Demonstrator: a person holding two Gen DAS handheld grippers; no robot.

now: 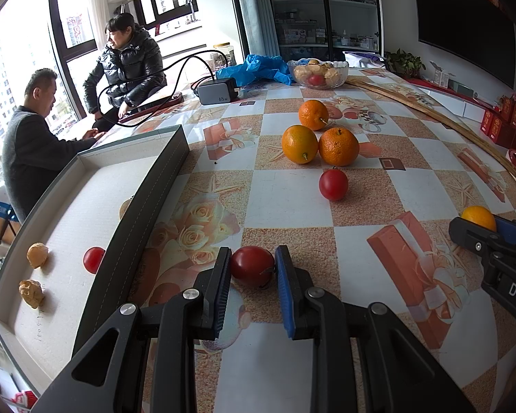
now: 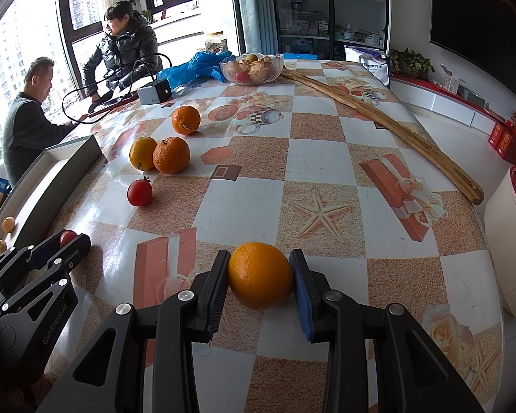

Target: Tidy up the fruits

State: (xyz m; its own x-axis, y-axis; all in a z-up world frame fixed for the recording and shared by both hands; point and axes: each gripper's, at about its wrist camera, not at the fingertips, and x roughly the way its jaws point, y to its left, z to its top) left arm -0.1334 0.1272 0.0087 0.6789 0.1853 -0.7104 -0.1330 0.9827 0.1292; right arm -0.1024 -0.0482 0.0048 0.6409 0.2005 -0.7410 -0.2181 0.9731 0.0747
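Left wrist view: both my grippers clamp fruit on the checked, rose-printed tablecloth (image 1: 292, 234).

The shallow grey box with white lining (image 1: 148, 186) at the table's left edge already holds one red tomato (image 1: 93, 259) and two tan walnuts (image 1: 37, 255). Three oranges (image 1: 299, 144) and a small red tomato (image 1: 333, 184) wait mid-table, so I judge the sorting under halfway. My right gripper (image 2: 259, 280) grips a smooth orange (image 2: 259, 275); my left gripper (image 1: 253, 268) pinches a dark red tomato (image 1: 252, 265) beside the box wall.
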